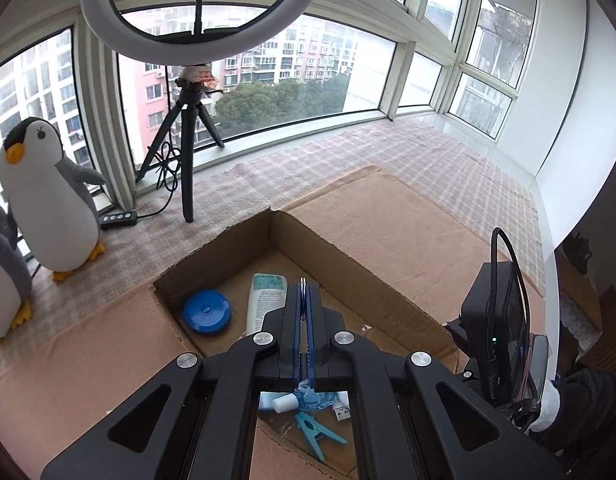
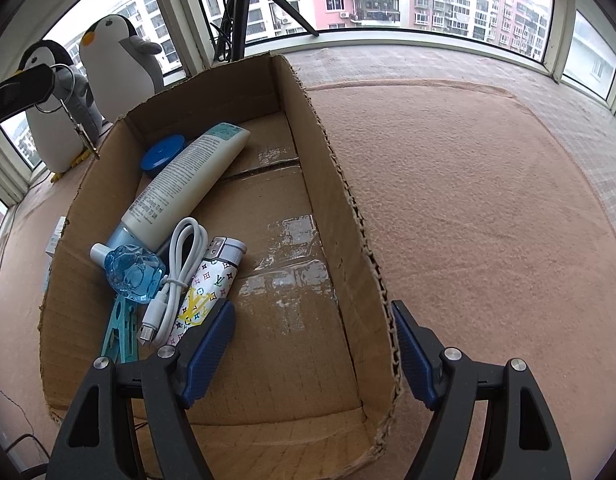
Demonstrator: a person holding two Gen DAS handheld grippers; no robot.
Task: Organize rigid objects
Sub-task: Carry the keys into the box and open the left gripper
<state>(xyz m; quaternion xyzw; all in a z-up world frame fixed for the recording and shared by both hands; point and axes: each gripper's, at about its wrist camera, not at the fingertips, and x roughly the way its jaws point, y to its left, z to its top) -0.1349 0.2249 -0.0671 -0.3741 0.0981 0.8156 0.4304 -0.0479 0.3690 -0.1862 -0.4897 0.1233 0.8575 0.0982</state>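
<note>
Carrying a key ring (image 2: 61, 88), we've got it pinched in the left gripper (image 1: 305, 292), jaws pressed together on the ring, key dangling at upper left of the right wrist view, beside the cardboard box (image 2: 340, 184). The white tube (image 2: 187, 180), blue bottle (image 2: 133, 268) and cable (image 2: 175, 276) already lie inside. Our right gripper (image 2: 312, 344) straddles the box wall, spread, empty. Next, we reckon: over the box and let go.

Tube (image 2: 187, 184), cable (image 2: 175, 276) and clip (image 2: 117, 332) lie inside the box (image 2: 340, 184).
</note>
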